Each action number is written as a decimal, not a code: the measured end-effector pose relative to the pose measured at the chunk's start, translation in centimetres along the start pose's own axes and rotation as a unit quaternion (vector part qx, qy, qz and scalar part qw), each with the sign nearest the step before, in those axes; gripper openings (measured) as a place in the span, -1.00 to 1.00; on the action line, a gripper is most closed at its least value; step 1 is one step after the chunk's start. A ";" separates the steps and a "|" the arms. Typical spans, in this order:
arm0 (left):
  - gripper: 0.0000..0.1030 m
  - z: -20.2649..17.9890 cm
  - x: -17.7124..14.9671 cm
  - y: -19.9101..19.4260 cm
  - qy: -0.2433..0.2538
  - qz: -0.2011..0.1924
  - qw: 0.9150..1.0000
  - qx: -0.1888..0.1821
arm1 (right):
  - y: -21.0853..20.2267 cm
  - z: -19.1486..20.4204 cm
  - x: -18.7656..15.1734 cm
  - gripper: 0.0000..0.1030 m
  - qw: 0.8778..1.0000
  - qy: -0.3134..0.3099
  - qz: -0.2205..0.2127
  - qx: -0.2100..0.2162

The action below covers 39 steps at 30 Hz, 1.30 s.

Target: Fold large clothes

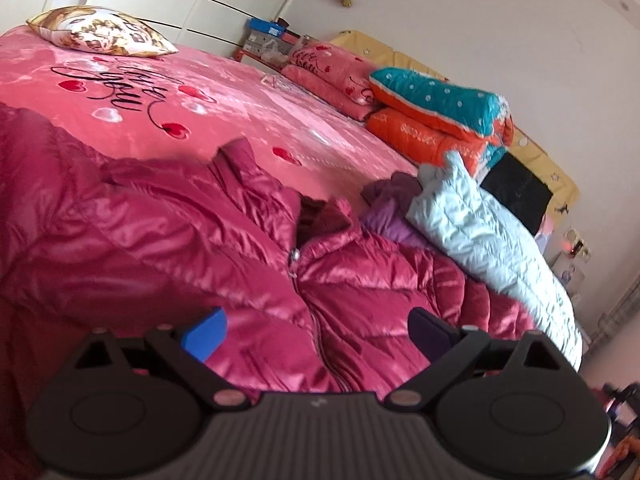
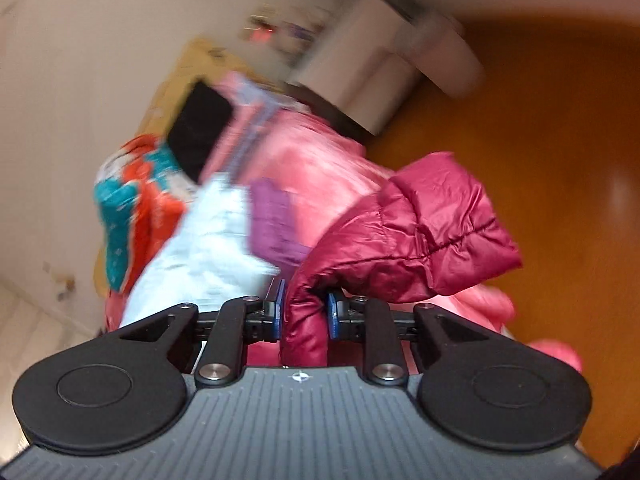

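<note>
The right gripper (image 2: pixel 306 314) has its two blue pads pressed against a bunched fold of the magenta puffer jacket (image 2: pixel 404 236); the glossy quilted fabric rises between the jaws and balloons out above and to the right of them, over the orange-brown floor (image 2: pixel 560 160). Behind that fold, blurred, lie a pale blue quilted garment (image 2: pixel 208 236) and a purple garment (image 2: pixel 274 220), with a pink satin cover (image 2: pixel 316 160) beyond them.

The left gripper (image 1: pixel 316 332) hangs with its jaws wide apart, one blue pad on the left and a dark pad on the right, nothing between them. It hovers just above the jacket (image 1: pixel 168 232), which lies spread on the bed with its zipper (image 1: pixel 308 304) running up between the jaws toward the collar. To the right of the jacket, the pale blue quilted garment (image 1: pixel 492 232) lies along the bed's edge, overlapping the purple garment (image 1: pixel 390 192). The jacket rests on a pink bedspread (image 1: pixel 240 96) printed with hearts and black script. Farther back sit a patterned pillow (image 1: pixel 104 32), a folded pink blanket (image 1: pixel 332 72), and a stack of teal and orange quilts (image 1: pixel 440 116) near the wall.
</note>
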<state>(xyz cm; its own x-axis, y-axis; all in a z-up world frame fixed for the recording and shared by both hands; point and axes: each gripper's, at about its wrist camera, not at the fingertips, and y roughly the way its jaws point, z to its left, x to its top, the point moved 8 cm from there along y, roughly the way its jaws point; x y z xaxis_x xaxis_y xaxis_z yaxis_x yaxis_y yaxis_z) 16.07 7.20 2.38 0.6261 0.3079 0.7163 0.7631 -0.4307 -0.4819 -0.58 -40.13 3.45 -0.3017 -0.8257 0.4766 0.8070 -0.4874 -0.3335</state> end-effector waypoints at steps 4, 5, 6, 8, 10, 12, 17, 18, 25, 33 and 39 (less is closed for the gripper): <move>0.88 1.5 1.4 -0.7 -0.026 -0.017 1.000 0.003 | -1.8 9.1 -0.9 -0.49 0.988 -0.144 -0.016 0.048; 0.88 2.0 1.7 -0.9 -0.033 -0.022 0.999 0.004 | -2.3 11.4 -1.7 -0.49 0.982 -0.178 -0.016 0.066; 0.88 2.5 2.2 -1.1 -0.041 -0.028 0.999 0.005 | -2.9 13.8 -2.7 -0.49 0.974 -0.209 -0.015 0.088; 0.88 3.5 2.9 -1.6 -0.054 -0.037 0.998 0.009 | -3.9 18.5 -5.3 -0.49 0.953 -0.272 -0.008 0.134; 0.88 4.5 3.5 -2.1 -0.068 -0.047 0.997 0.013 | -4.9 22.5 -8.6 -0.49 0.928 -0.328 0.003 0.176; 0.88 5.3 4.1 -2.5 -0.080 -0.056 0.995 0.015 | -5.6 26.0 -12.7 -0.49 0.896 -0.385 0.022 0.219; 0.89 7.4 5.4 -3.3 -0.109 -0.072 0.991 0.017 | -7.0 29.9 -25.0 -0.51 0.807 -0.507 0.088 0.290; 0.89 7.7 5.6 -3.4 -0.116 -0.074 0.990 0.015 | -6.8 29.8 -27.0 -0.53 0.795 -0.520 0.104 0.294; 0.89 9.1 6.3 -3.7 -0.152 -0.073 0.986 -0.013 | -6.8 26.1 -38.9 -0.58 0.727 -0.584 0.194 0.304; 0.88 9.2 6.3 -3.7 -0.156 -0.074 0.985 -0.023 | -7.9 23.1 -43.6 -0.57 0.682 -0.631 0.215 0.303; 0.90 8.7 6.0 -3.3 -0.151 -0.065 0.986 -0.026 | -8.8 23.0 -44.7 -0.55 0.672 -0.633 0.220 0.316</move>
<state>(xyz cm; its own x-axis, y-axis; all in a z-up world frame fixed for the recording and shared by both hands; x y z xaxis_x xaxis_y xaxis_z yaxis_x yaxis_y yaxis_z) 18.74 17.84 3.84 0.5485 0.5987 0.5837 0.8359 -0.4110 -0.3639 17.49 7.59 3.84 0.3871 0.2481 0.8880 0.8520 0.2718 -0.4474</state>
